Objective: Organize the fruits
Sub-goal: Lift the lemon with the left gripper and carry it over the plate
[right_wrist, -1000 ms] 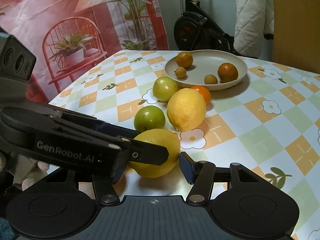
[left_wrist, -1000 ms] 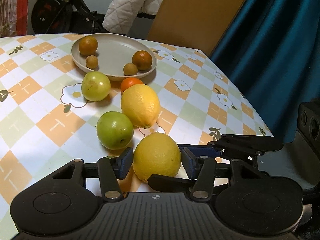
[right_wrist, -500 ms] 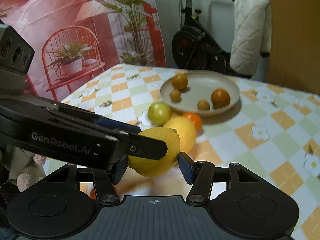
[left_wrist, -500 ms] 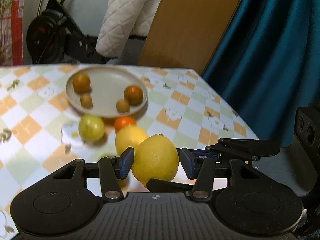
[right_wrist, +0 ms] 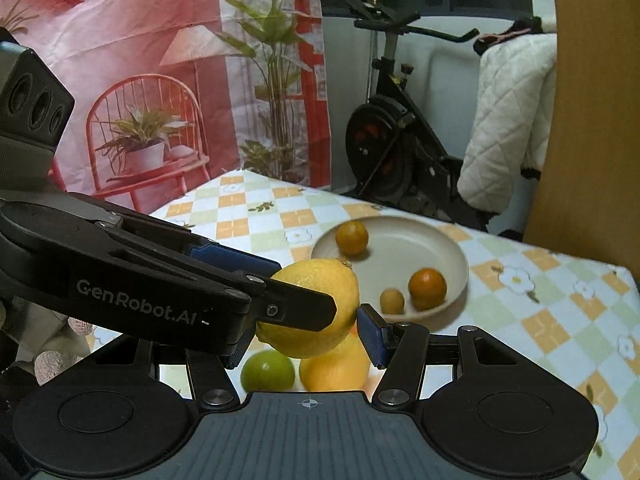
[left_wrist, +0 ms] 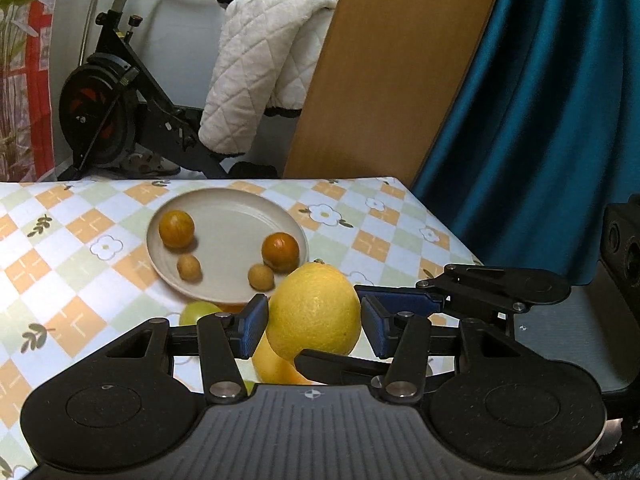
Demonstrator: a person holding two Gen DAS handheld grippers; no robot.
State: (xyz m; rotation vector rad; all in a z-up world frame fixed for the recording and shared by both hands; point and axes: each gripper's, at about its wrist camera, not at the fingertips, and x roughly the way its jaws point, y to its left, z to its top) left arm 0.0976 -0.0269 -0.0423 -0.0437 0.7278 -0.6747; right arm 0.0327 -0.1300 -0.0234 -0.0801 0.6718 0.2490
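One lemon (left_wrist: 314, 314) is held aloft by both grippers, left (left_wrist: 314, 322) and right (right_wrist: 300, 330), pinched between them, short of the plate (left_wrist: 236, 292); next, it should be carried over the plate and released gently.

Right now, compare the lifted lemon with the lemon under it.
The lifted lemon hangs above the tablecloth, clamped by the left hand-held gripper and right hand-held gripper; the lower lemon rests on it, ungripped. The lifted lemon shows mostly, nub upward; the lower lemon is largely hidden. Both are yellow.

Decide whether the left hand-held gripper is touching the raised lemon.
Touching. The left wrist view shows the left hand-held gripper with its blue pads pressed against the lemon on both sides, no gap.
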